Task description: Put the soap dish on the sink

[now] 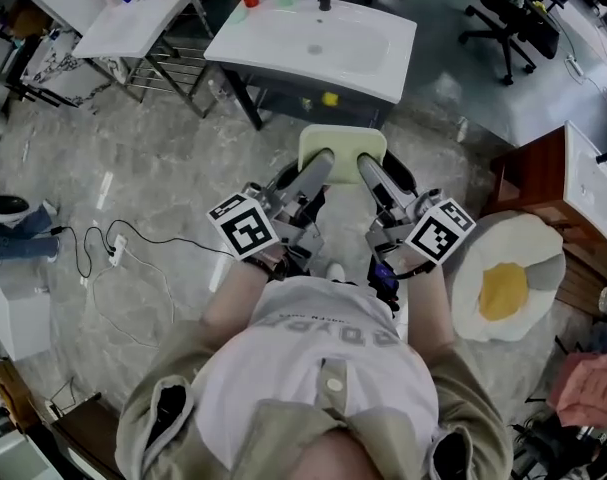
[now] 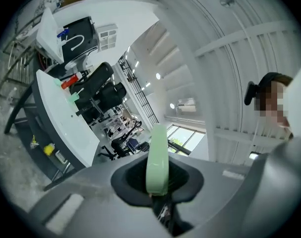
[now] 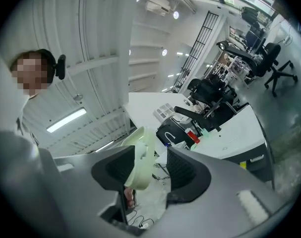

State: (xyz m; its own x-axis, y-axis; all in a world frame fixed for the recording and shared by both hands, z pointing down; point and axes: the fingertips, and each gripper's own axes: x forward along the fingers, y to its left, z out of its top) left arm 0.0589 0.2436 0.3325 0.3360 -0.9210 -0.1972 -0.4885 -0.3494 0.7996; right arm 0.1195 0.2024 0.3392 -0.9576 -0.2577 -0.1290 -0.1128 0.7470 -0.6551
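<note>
Above a grey marble floor (image 1: 133, 168), the soap dish (image 1: 341, 143) hangs just short of the sink's (image 1: 378, 63) near edge. The left gripper (image 1: 321, 163) is clamped on its rim. The right gripper's (image 1: 368, 166) jaws stand apart around it, not pinching. The sink lies straight ahead of both.

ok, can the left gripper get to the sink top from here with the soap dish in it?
Probably yes. The left gripper is shut on the soap dish, and nothing stands between it and the sink; the sink's front rim looks bare.
</note>
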